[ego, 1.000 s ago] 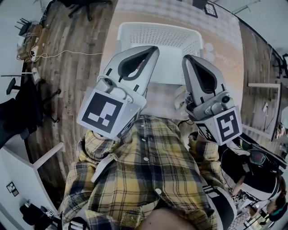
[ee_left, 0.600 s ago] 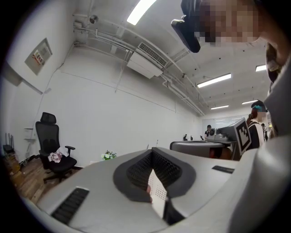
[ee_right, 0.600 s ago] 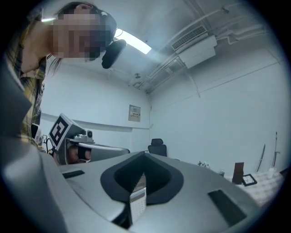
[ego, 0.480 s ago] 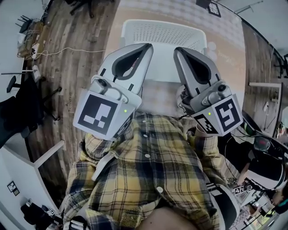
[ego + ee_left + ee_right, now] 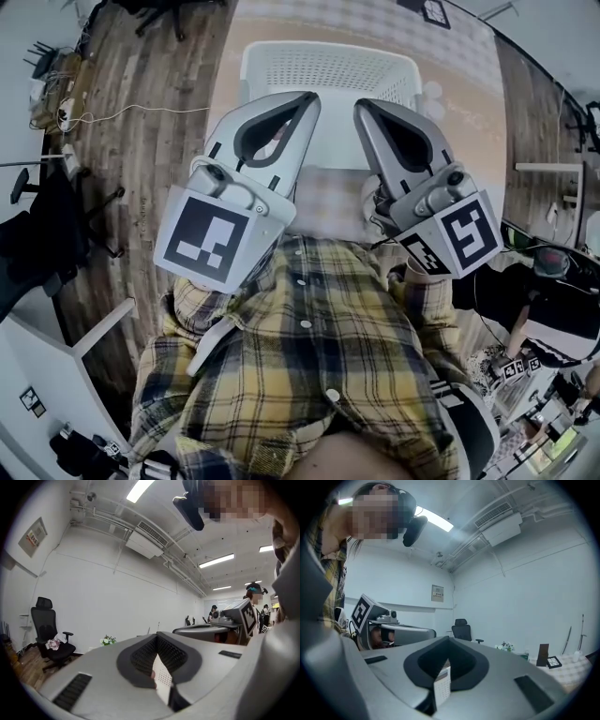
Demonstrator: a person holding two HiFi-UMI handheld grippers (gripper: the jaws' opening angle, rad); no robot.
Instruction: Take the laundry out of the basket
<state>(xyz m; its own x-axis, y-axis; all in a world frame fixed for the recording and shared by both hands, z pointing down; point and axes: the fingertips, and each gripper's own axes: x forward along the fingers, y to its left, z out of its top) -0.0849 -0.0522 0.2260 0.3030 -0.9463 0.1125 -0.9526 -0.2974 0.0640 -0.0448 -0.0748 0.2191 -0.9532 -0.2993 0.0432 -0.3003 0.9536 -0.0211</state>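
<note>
An office or lab: black swivel office chair (image 5: 50, 637), long white ceiling strip lights (image 5: 216, 560), white ceiling air-conditioning unit (image 5: 146, 540).

White perforated plastic basket (image 5: 328, 70): near wall and floor hidden behind left gripper (image 5: 307, 97) and right gripper (image 5: 360, 105).
Checked bench (image 5: 469, 131): near edge covered by yellow plaid shirt (image 5: 319, 366).
Left gripper view: basket only a thin sliver.

the basket (image 5: 328, 67) is sitting on the bench (image 5: 464, 131); the left claw (image 5: 307, 99) and right claw (image 5: 362, 106) are hanging side by side over its near edge.
</note>
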